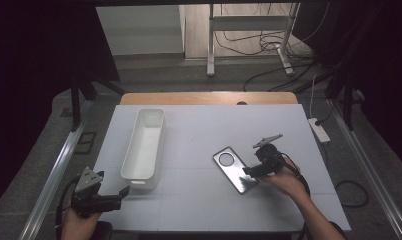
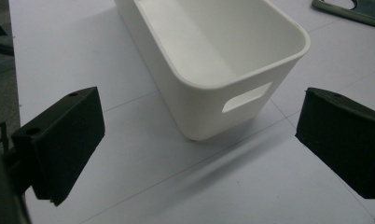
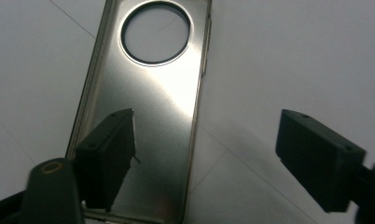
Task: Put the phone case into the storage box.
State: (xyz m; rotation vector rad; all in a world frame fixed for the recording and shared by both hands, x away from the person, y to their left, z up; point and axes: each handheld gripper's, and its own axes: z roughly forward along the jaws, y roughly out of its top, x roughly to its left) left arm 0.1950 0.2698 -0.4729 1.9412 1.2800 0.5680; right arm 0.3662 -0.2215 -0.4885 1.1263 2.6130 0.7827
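Glossy brushed-metal phone case (image 3: 148,116); smooth matt white plastic bin (image 2: 213,70).

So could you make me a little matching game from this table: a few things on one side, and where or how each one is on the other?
Things:
1. white bin
2. metal phone case
3. left tongs
4. right tongs

Descriptions:
A. lies flat, round hole at its far end
B. open, over the shiny plate's near end
C. empty, with a handle slot in its near end
D. open, pointing at the near end of the container

Pairs: 1-C, 2-A, 3-D, 4-B
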